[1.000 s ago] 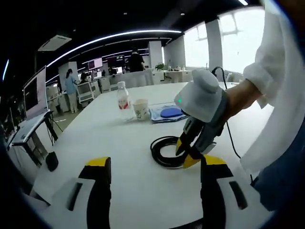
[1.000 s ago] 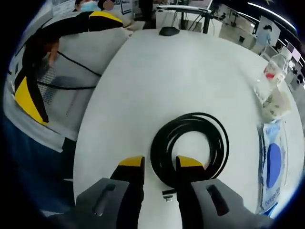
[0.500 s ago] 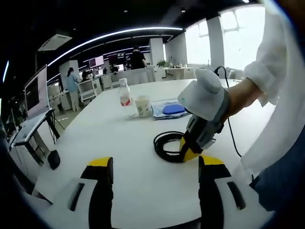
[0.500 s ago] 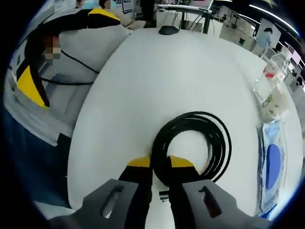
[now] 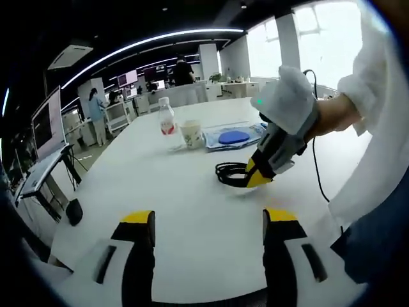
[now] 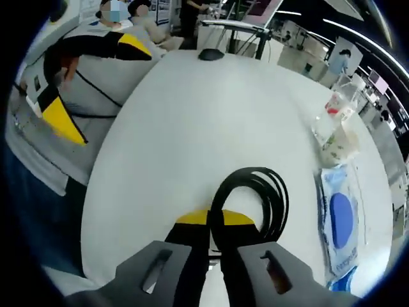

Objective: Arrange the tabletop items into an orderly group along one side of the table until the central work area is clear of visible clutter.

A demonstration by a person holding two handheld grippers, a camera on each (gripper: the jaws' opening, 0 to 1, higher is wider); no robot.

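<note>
Black cable coil [image 6: 255, 195] clamped in right tool [image 6: 215, 220].

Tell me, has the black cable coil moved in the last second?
Yes. The right gripper carried the black cable coil toward the blue packet and paper cup.

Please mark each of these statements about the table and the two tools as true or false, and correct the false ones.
1. The right tool is closed on the black cable coil. True.
2. The left tool holds the paper cup. False: its jaws stand open with nothing between them, and the paper cup stands far across the table.
3. The water bottle stands upright beside the cup. True.
4. The blue packet lies on top of the coil. False: the packet lies apart from the coil, near the cup.
</note>
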